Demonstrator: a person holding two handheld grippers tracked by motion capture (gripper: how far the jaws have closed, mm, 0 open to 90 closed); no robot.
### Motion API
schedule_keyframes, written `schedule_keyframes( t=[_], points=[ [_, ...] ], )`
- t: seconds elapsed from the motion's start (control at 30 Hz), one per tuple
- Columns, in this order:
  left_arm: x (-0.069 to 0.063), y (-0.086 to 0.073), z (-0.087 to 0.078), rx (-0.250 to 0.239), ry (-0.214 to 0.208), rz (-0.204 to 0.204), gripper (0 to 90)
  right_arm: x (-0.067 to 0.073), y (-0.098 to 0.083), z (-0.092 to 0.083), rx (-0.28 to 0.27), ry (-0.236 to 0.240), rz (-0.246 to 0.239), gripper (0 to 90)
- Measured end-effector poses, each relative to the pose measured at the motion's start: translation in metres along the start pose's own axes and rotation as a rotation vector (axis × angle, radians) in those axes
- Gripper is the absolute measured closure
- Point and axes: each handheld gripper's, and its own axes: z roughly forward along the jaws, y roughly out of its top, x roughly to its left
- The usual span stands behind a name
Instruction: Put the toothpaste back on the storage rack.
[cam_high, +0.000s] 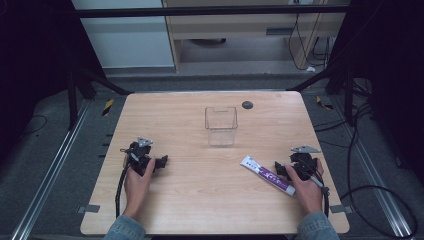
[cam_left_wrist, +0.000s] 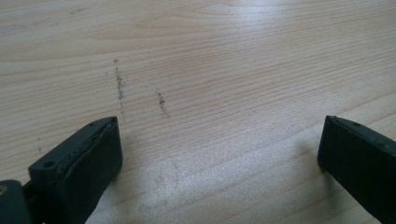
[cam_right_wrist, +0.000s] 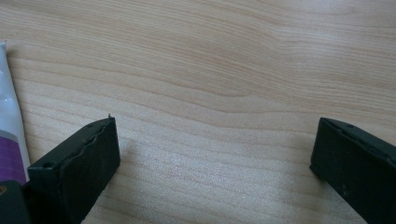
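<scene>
Here, your right gripper (cam_high: 283, 169) and left gripper (cam_high: 159, 162) rest with jaws apart on the table (cam_high: 200, 200); near its right edge lies a light, soft, squeezable tube (cam_high: 267, 175), likely best taken mid-body.

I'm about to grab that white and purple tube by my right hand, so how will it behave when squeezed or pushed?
The tube lies flat on the table, so it probably slides or pivots rather than rolls. It looks like a soft squeeze tube, likely to dent under the right tool, whose jaws stand wide apart. Its glossy skin may be slightly slippery.
</scene>
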Motion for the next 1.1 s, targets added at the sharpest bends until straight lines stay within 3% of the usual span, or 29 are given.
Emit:
schedule_keyframes(
  t=[0.37, 0.5, 0.53, 0.73, 0.93, 1.1],
  points=[
    [-0.005, -0.001, -0.001, 0.001, 0.035, -0.035, 0.0, 0.001, -0.001, -0.001, -0.011, 0.005, -0.004, 5.4],
    [-0.005, -0.001, -0.001, 0.001, 0.04, -0.038, 0.0, 0.001, 0.0, -0.004, -0.008, 0.006, -0.011, 14.6],
    [-0.006, -0.001, -0.001, 0.001, 0.044, -0.04, 0.0, 0.002, 0.003, -0.009, 0.011, -0.001, -0.045, 15.0],
    [-0.005, -0.003, -0.003, 0.002, 0.032, -0.03, 0.0, 0.01, 0.017, -0.037, 0.014, -0.021, -0.102, 15.4],
    [-0.005, -0.003, -0.003, 0.0, 0.032, -0.032, 0.0, 0.035, 0.027, -0.056, 0.053, 0.035, -0.183, 21.0],
    [-0.005, -0.003, -0.003, 0.0, 0.032, -0.031, 0.0, 0.049, 0.026, -0.06, 0.088, 0.076, -0.222, 23.8]
  ],
)
